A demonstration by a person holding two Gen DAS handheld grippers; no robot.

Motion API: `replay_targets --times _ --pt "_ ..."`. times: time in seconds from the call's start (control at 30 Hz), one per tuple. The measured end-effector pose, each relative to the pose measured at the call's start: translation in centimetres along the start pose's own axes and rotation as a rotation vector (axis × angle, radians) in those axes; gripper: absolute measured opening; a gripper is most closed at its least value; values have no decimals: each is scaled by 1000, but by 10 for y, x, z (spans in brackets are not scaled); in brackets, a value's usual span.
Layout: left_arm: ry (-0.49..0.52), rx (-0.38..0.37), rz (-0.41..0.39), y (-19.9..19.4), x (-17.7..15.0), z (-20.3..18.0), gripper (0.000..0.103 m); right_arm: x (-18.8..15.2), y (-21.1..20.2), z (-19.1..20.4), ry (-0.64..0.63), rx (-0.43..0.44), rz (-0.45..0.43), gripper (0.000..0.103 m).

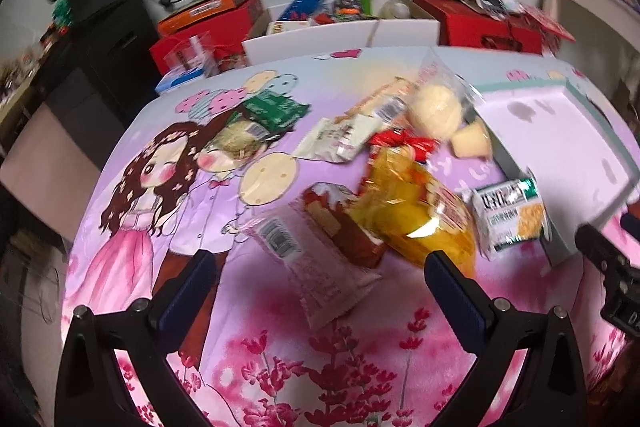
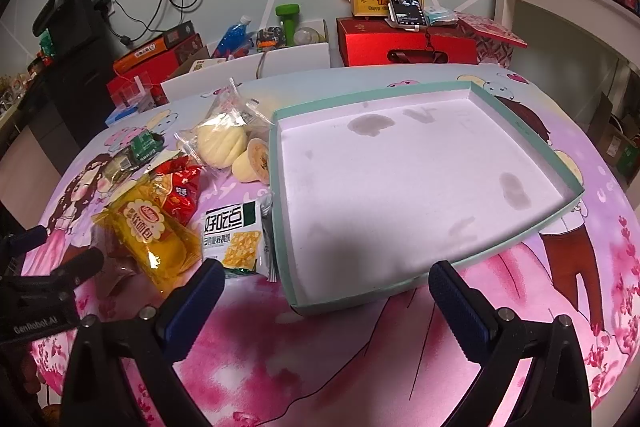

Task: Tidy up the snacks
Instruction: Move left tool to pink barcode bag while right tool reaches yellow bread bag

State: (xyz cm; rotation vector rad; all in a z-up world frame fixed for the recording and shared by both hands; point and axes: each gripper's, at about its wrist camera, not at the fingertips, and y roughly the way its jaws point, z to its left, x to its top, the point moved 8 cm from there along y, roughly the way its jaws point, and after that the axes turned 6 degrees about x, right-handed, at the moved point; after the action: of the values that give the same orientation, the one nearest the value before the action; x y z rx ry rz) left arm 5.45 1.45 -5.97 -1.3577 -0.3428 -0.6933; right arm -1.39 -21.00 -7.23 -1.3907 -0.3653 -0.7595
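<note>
Several wrapped snacks lie loose on the cartoon-print tablecloth. A wrapped cake slice (image 1: pixel 320 239) sits just ahead of my left gripper (image 1: pixel 320 267), which is open and holds nothing. Beside it are a yellow bread pack (image 1: pixel 408 215) (image 2: pixel 152 239), a white-green cracker pack (image 1: pixel 510 217) (image 2: pixel 234 237), a red pack (image 1: pixel 404 143) (image 2: pixel 180 187), a clear bag of pale buns (image 1: pixel 436 107) (image 2: pixel 222 139) and a green pack (image 1: pixel 272 111) (image 2: pixel 144 149). A shallow teal-rimmed box (image 2: pixel 488 257) lies empty on the right. My right gripper (image 2: pixel 324 281) is open over its near edge.
Red gift boxes (image 2: pixel 404 43), a yellow carry box with a phone (image 2: pixel 404 7) leaning on it, a white open carton (image 2: pixel 280 61) with bottles, and cables crowd the far side. A black cabinet (image 1: pixel 100 39) stands left. The other gripper's body (image 2: pixel 36 291) shows at the left edge.
</note>
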Motion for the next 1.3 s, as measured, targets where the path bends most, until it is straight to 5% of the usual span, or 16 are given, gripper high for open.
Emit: replay_targets --times 0.2,0.53,0.77,1.07,1.3 --pt "-137 1 44 11 -2 33 103 4 2 5 -26 -17 -2 103" --pt "-226 -76 151 46 -9 37 103 22 19 74 -122 155 -67 99" --pt "-259 -67 248 72 -22 40 103 7 37 103 -209 186 32 90" --pt "-318 16 286 78 -32 69 102 2 50 121 -261 229 80 84" --pt "-372 -7 309 82 -37 78 102 -5 57 148 -350 254 94 82"
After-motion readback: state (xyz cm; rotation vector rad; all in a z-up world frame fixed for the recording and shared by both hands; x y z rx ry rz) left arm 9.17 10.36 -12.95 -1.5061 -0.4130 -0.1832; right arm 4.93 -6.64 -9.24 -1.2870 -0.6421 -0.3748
